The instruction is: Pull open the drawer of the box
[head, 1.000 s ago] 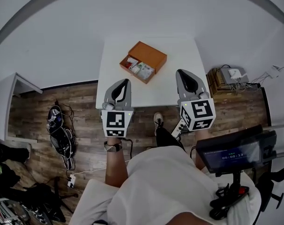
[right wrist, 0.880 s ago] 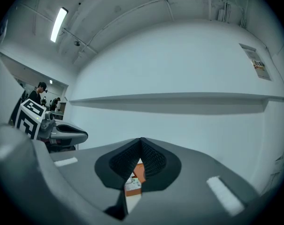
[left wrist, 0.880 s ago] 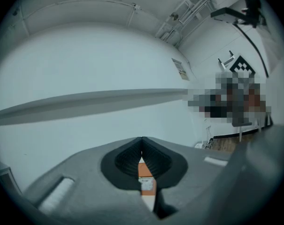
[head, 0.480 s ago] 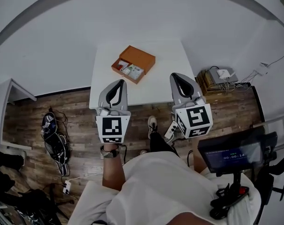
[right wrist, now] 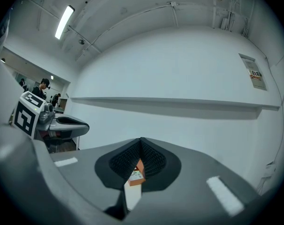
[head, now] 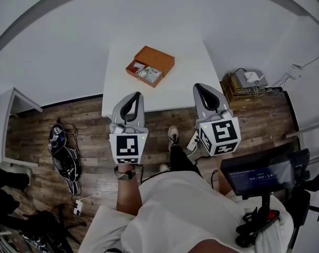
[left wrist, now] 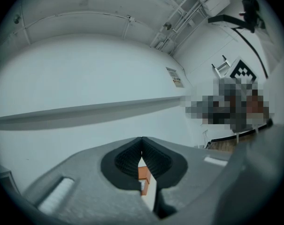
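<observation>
An orange box [head: 150, 66] lies on the white table [head: 185, 88], its drawer [head: 142, 71] pulled out toward the near left and showing small packets inside. My left gripper [head: 135, 97] hangs over the table's front edge, shut and empty, well short of the box. At the front right edge, my right gripper [head: 203, 88] is likewise shut with nothing in it. Through the closed tips in the left gripper view [left wrist: 142, 142] a sliver of the orange box [left wrist: 144, 173] shows. The right gripper view [right wrist: 141, 142] shows the box [right wrist: 137, 173] the same way.
A wood floor [head: 85, 120] lies below the table's front edge. A black bag and cables [head: 61, 146] sit at the left. At the right a stack of boxes with a white device [head: 246, 83] stands by the wall. A monitor on a stand [head: 262, 175] is at my right side.
The view has pulled back and the table and box sit farther up the frame. Both grippers have drawn back toward the table's front edge, still shut.
</observation>
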### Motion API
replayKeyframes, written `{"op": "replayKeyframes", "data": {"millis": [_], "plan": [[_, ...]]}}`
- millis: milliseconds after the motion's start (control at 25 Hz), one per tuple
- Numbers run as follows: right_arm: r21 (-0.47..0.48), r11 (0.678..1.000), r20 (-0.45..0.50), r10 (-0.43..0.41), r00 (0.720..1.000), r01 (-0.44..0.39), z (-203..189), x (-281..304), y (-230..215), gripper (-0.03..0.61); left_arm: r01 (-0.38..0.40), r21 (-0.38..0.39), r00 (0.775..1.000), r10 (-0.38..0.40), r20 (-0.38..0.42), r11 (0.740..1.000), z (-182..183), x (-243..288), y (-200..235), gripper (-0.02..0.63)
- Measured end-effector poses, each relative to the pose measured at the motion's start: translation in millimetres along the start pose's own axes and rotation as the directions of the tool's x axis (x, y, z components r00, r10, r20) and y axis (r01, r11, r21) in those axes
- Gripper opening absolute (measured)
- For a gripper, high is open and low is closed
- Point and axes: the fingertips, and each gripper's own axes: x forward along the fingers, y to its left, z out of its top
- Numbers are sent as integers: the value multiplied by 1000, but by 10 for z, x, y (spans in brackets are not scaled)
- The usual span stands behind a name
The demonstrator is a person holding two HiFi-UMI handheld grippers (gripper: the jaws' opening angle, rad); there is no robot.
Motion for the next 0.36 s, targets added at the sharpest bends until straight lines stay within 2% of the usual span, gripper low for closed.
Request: {"op": "replayKeyframes", "data": {"millis": [360], "plan": [[10,1000,0,3,1000,-3,-26,6,-26,-2,19,11,1000,-19,-10,1000,-27,18,-132,6]]}}
